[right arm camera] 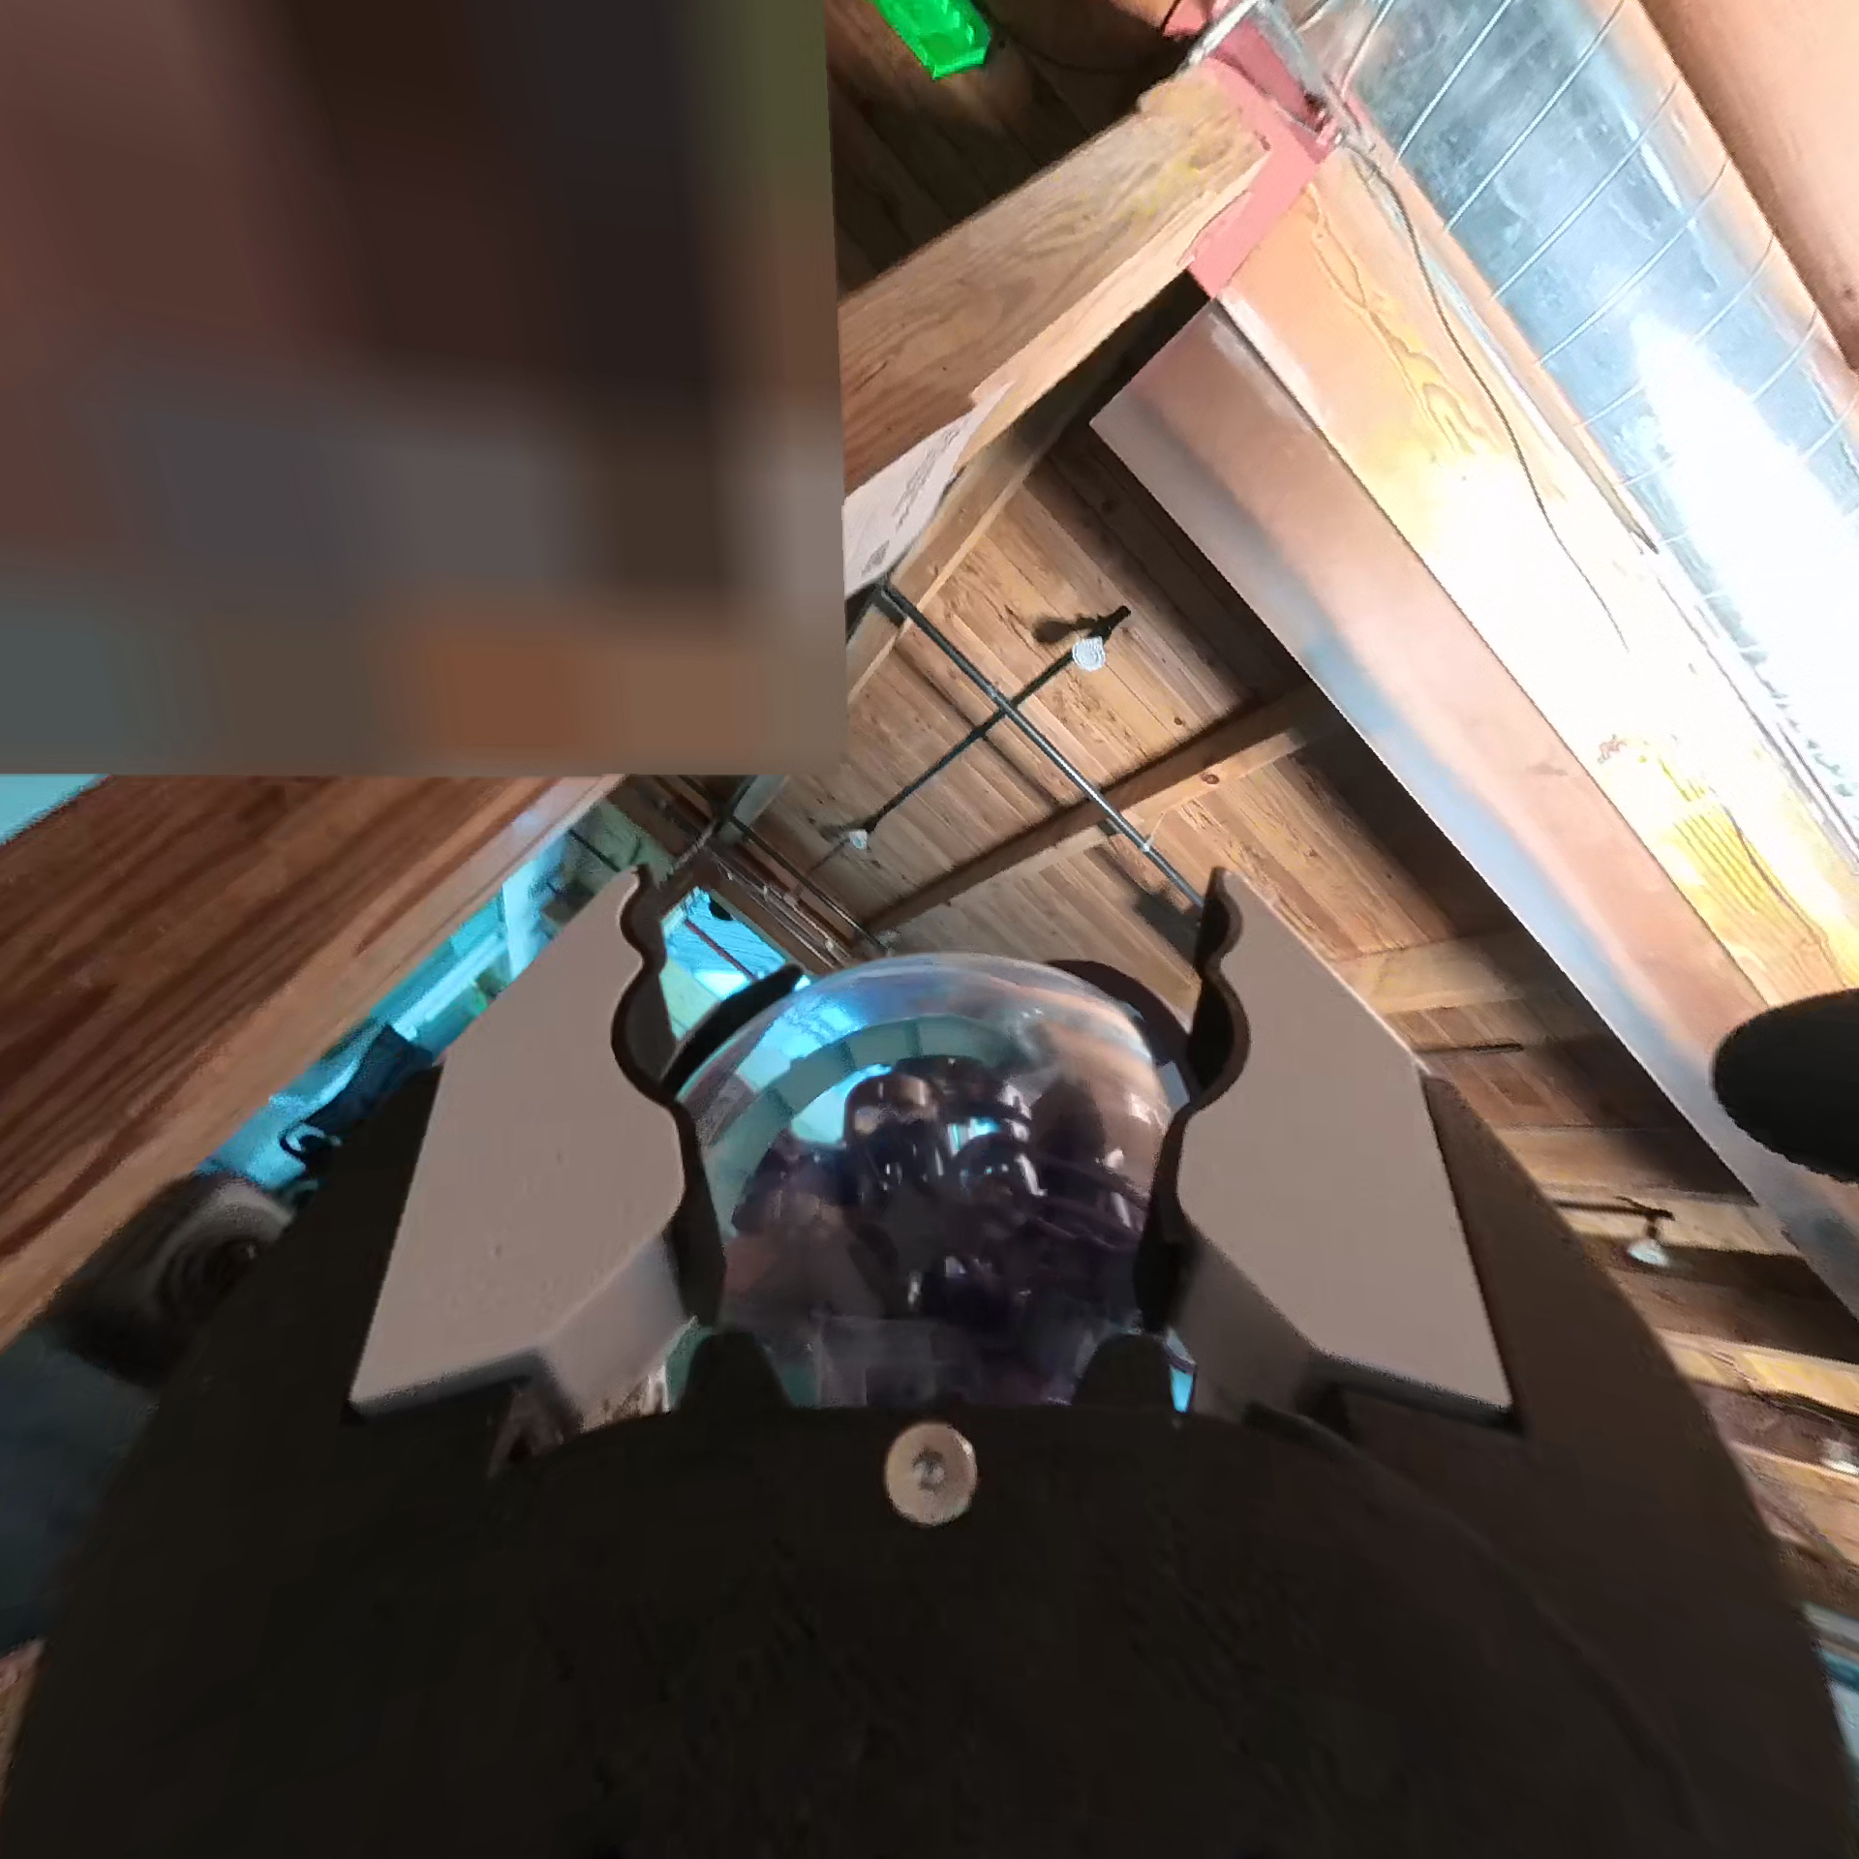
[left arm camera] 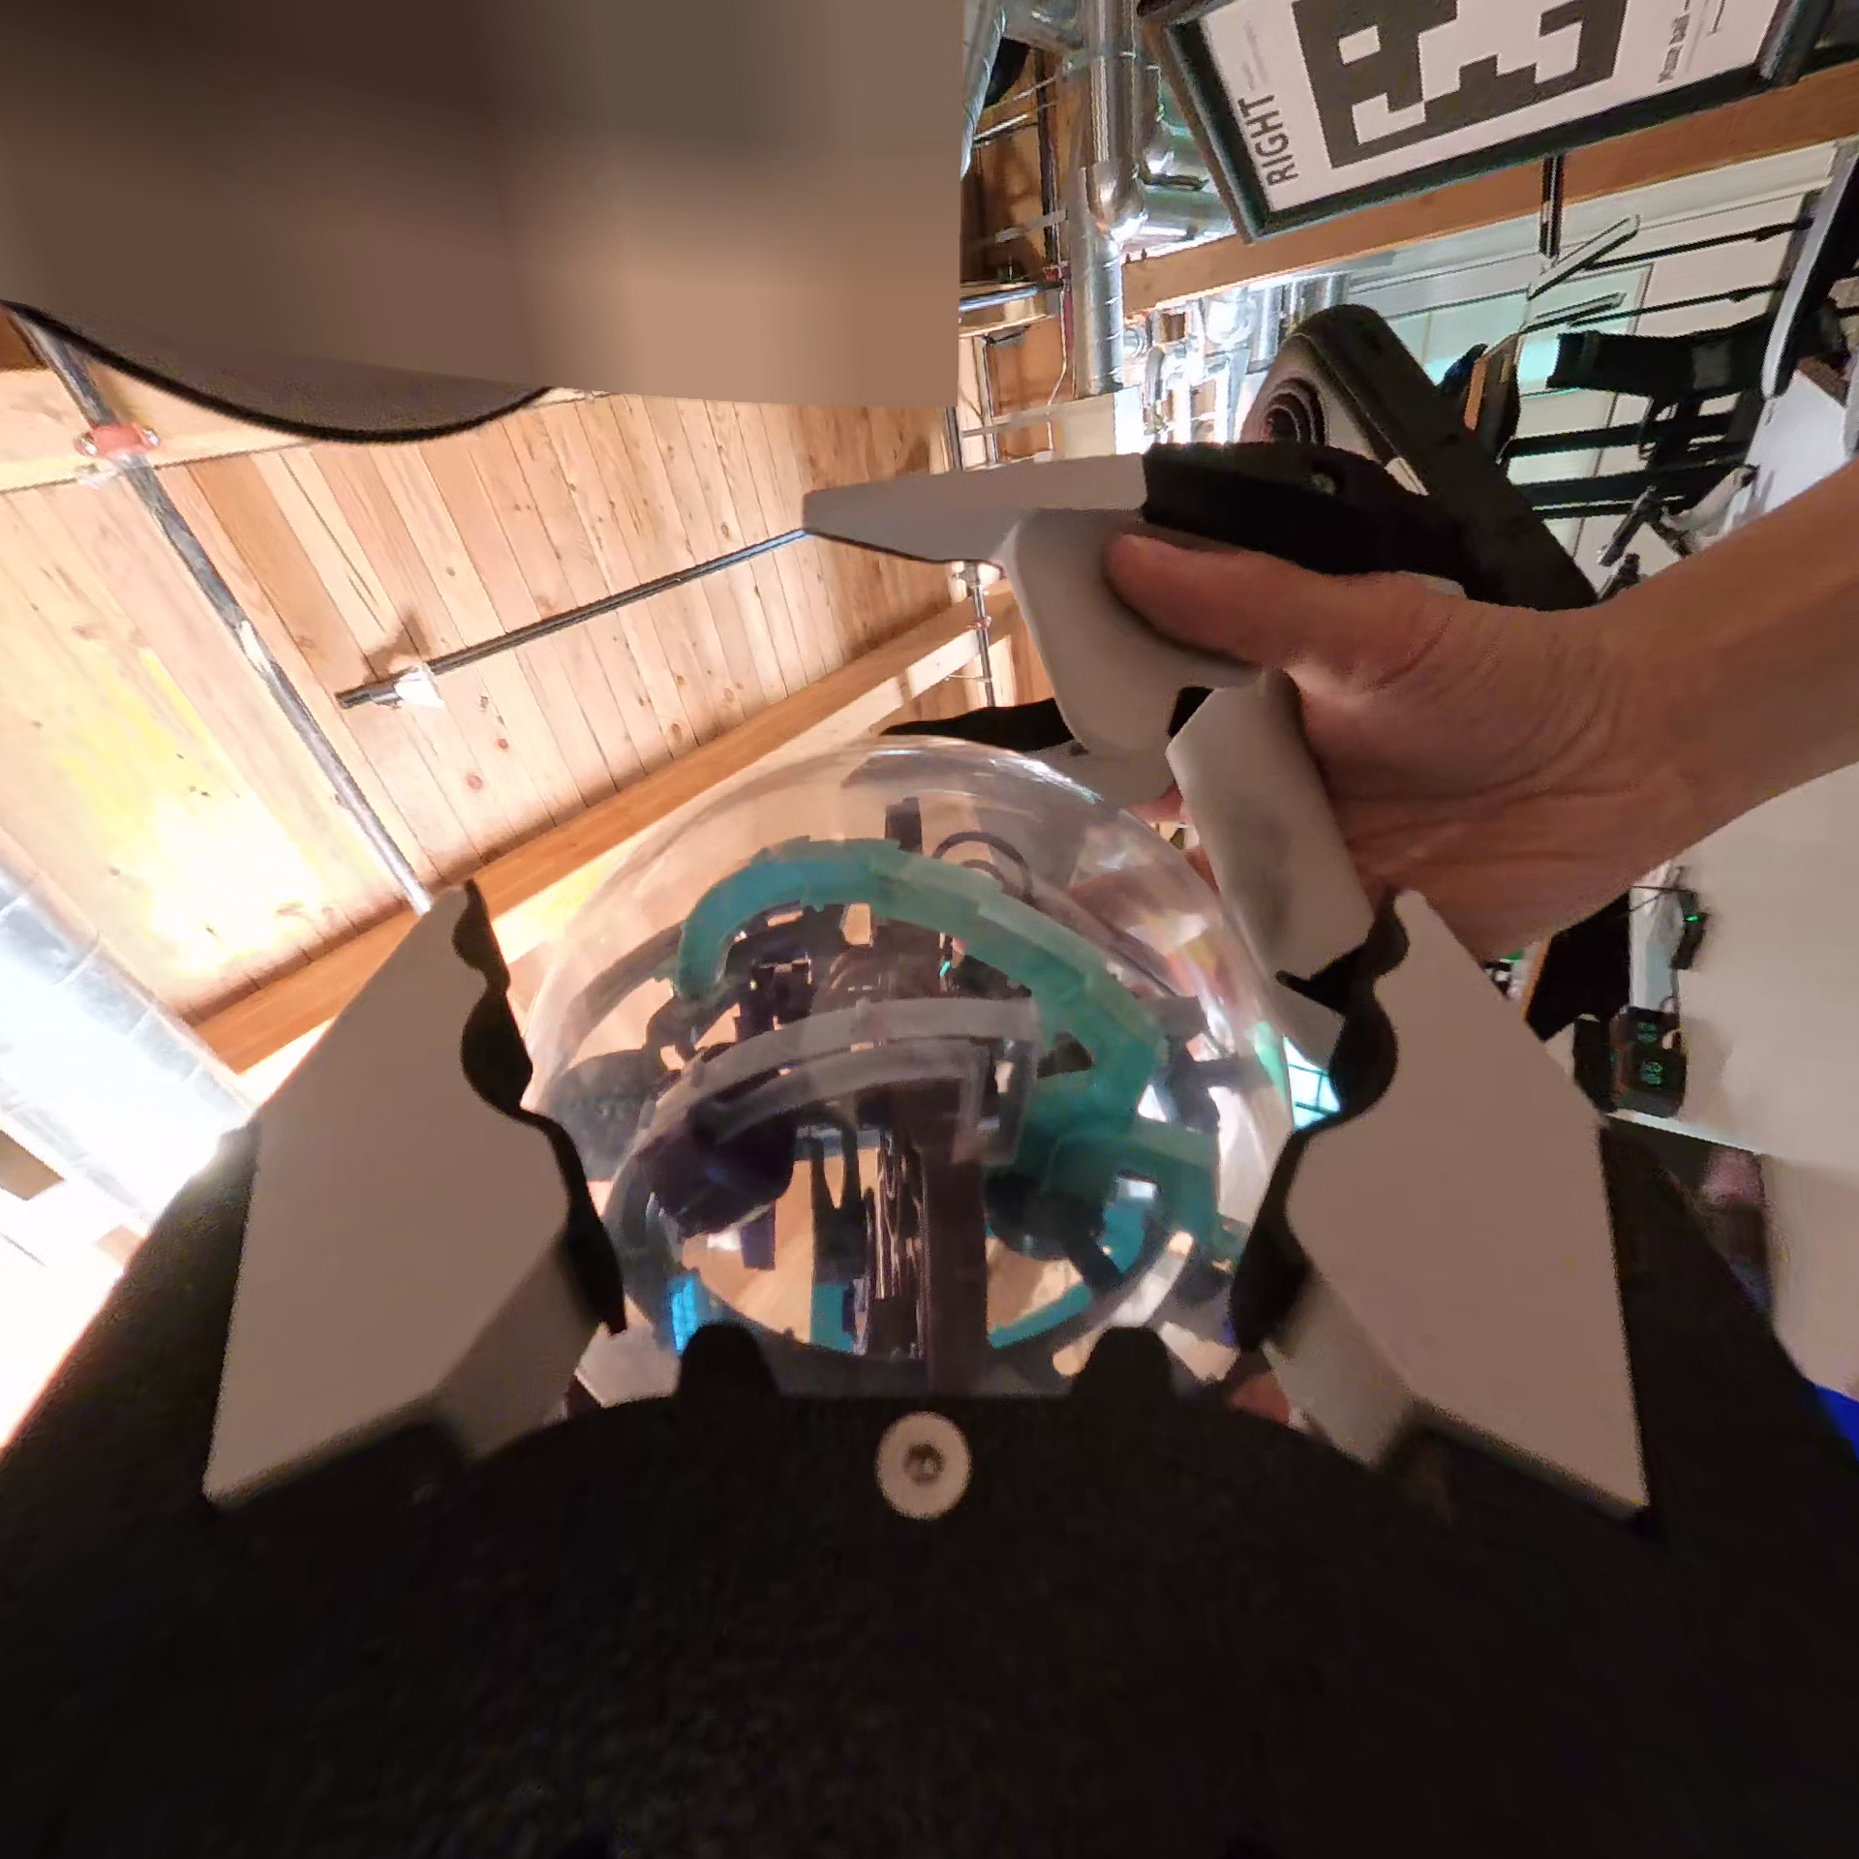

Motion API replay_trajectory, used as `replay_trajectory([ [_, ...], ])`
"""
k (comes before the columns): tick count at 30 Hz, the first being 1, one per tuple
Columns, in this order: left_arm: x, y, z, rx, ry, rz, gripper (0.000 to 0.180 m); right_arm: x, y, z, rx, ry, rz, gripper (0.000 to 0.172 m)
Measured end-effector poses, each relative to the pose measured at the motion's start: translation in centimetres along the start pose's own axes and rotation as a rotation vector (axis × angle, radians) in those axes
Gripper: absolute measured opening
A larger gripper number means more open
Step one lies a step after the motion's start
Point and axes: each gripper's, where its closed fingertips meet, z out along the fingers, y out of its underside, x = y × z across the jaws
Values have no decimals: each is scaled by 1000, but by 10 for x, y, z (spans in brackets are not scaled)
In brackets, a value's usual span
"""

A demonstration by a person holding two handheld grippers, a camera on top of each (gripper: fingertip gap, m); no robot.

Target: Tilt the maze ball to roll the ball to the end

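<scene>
The maze ball (left arm camera: 905, 1086) is a clear sphere with teal, grey and dark tracks inside. It sits deep between my left gripper's (left arm camera: 936, 905) fingers, and both wavy black pads press on its sides. In the right wrist view the same sphere (right arm camera: 936, 1137) sits between my right gripper's (right arm camera: 931, 885) fingers, with both pads against it. The left wrist view also shows one of the right gripper's grey fingers (left arm camera: 1278, 845) on the sphere's upper right, with a person's hand (left arm camera: 1459, 724) holding that gripper. I cannot make out the small ball inside the maze.
Both views look up at a wooden plank ceiling (left arm camera: 563, 563) with metal pipes (right arm camera: 1066, 765) and beams. A silver duct (right arm camera: 1610, 201) runs along the right. A framed black-and-white marker board (left arm camera: 1489, 91) hangs at the top right.
</scene>
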Motion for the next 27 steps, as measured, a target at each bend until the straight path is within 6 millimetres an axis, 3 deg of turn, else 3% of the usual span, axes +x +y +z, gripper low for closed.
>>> replay_trajectory([
  [3,7,7,-1,-17,57,-71,157,12,16,-6,-49,50,41,113],
  [5,10,12,-2,-31,73,-90,157,17,16,-11,-25,66,91,109],
  [8,9,8,-1,-25,53,-4,157,13,3,-11,42,37,100,103],
  [12,10,-13,5,3,45,184,157,1,-19,-7,115,-9,25,98],
  [14,16,-10,9,-26,80,181,157,9,-12,-10,87,13,36,104],
  [17,35,9,10,-122,219,96,157,37,11,-29,62,131,181,112],
  [20,43,12,11,-150,264,132,157,51,9,-41,152,173,269,102],
  [27,38,16,13,-146,206,104,157,47,7,-36,122,167,220,102],
])
